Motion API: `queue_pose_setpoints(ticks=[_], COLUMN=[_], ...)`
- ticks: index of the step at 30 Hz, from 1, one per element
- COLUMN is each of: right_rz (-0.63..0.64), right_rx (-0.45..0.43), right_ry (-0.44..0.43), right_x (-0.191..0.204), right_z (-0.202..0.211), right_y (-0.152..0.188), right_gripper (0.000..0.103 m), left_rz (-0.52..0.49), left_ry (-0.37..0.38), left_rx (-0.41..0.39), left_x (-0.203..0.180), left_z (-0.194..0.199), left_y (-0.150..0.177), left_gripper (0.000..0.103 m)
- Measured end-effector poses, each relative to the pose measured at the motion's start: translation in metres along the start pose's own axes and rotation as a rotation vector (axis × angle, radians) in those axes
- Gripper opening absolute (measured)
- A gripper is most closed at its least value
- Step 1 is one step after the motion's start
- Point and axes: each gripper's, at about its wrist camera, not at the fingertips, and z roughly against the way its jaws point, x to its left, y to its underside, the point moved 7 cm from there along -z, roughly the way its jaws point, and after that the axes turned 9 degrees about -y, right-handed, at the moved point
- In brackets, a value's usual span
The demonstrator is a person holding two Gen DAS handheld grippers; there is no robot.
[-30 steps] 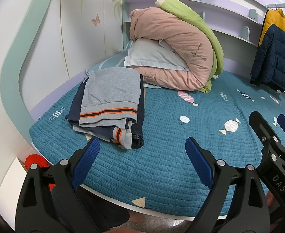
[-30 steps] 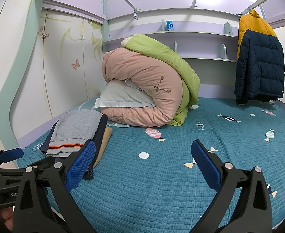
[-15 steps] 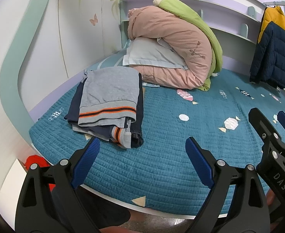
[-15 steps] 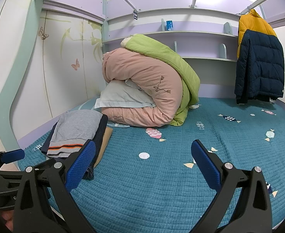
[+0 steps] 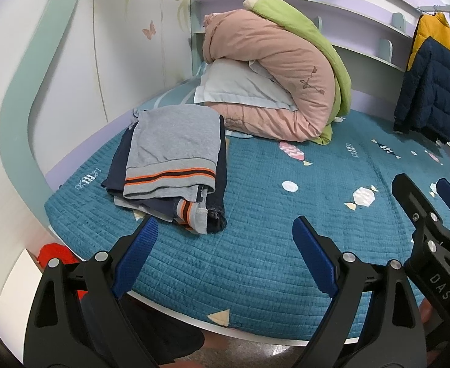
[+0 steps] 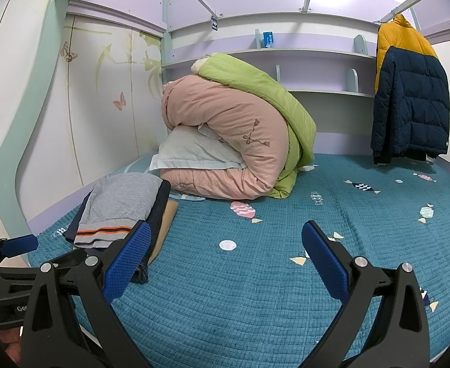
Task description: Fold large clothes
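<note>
A stack of folded clothes (image 5: 176,165) lies on the left side of the teal bed (image 5: 255,251); its top piece is grey with orange and dark stripes, over dark blue garments. The same stack (image 6: 123,205) shows at the left in the right wrist view. My left gripper (image 5: 223,256) hangs open over the bed's near edge, just short of the stack, holding nothing. My right gripper (image 6: 225,260) is open too, over bare quilt to the right of the stack. Its fingers (image 5: 421,211) appear at the right edge of the left wrist view.
A rolled pink and green duvet (image 6: 240,141) over a pale pillow (image 6: 191,150) fills the back of the bed. A navy and yellow puffer jacket (image 6: 409,98) hangs at the right. Shelves (image 6: 286,53) run along the back wall. Something red (image 5: 53,254) lies on the floor at the left.
The left wrist view has shifted slightly, so the stack and duvet sit a little lower and nearer. Both grippers stay open and empty; the right one has barely moved.
</note>
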Motion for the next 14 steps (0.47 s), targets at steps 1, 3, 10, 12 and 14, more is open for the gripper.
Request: queue_pose_setpoints(ticks=[1,3,10,12,14], right_rz=[0.001,0.001,0.000,0.000,0.002], right_rx=[0.001,0.001,0.001,0.000,0.002], right_ry=[0.000,-0.001,-0.002,0.000,-0.002], right_x=[-0.0003,-0.0003,0.0005,0.0001,0.0002], right_z=[0.0002,0.0007,0.0000,0.0003,-0.0002], right_y=[0.0003,0.0010,0.0007,0.0010,0.0006], right_gripper=[0.095,0.095,0.096,0.096,0.095], left_rz=[-0.002,0.000,-0.032,-0.026,-0.024], left_ry=[0.000,-0.008,-0.034,-0.030,-0.028], left_rx=[-0.002,-0.001,-0.020,-0.014,-0.012], left_x=[0.0005,0.0016,-0.0010,-0.0008,-0.0005], left_z=[0.0003,-0.0003,0.0008,0.0001,0.0001], left_y=[0.0001,-0.0012,-0.0023,-0.0028,-0.0031], left_gripper=[0.090,0.090,0.090,0.090,0.090])
